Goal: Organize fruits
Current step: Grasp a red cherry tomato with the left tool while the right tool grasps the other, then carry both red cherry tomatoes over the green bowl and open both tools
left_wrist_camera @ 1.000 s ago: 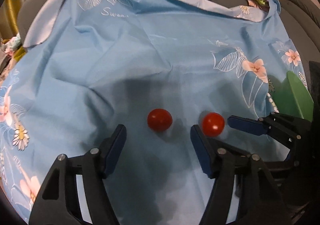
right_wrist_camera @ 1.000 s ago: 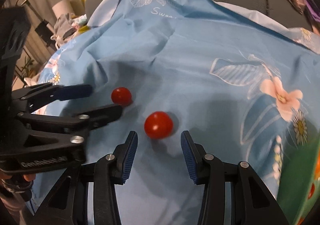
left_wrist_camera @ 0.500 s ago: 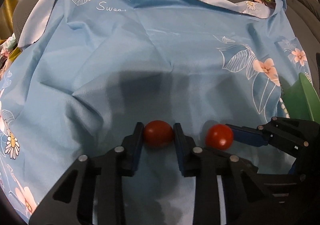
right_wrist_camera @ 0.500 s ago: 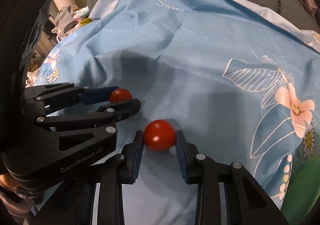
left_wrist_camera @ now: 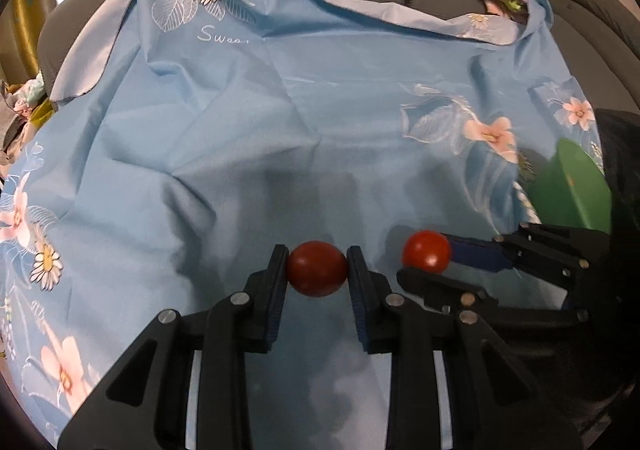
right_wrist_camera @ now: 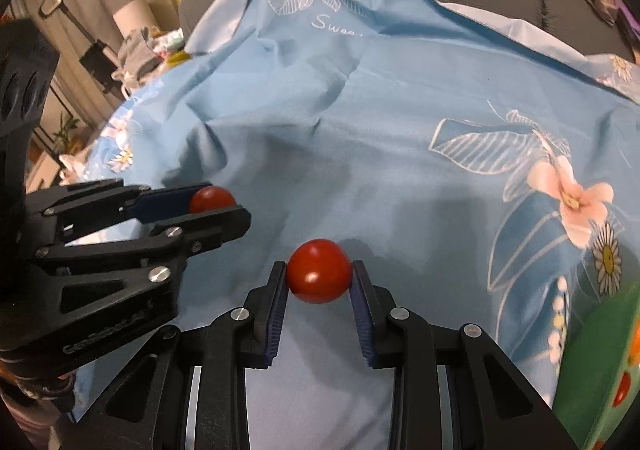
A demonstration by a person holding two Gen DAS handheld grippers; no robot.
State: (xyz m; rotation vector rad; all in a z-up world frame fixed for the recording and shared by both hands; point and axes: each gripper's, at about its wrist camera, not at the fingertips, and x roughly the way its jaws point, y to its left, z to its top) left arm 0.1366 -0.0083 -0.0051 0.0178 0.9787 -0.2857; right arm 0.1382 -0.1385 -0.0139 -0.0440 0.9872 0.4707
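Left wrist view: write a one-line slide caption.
Left gripper and right gripper each clamp a red tomato above the blue floral cloth.

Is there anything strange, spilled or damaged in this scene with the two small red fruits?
Nothing stands out. Each red fruit is whole and gripped squarely. The blue cloth is only wrinkled, with no spill on it. The green container shows only partly.

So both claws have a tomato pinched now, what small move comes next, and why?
Probably lift both together and carry them right, toward the green container. The left claw is shut on its cherry tomato, the right claw on the other tomato. Both fruits sit low over the blue cloth, so rise before swinging across.
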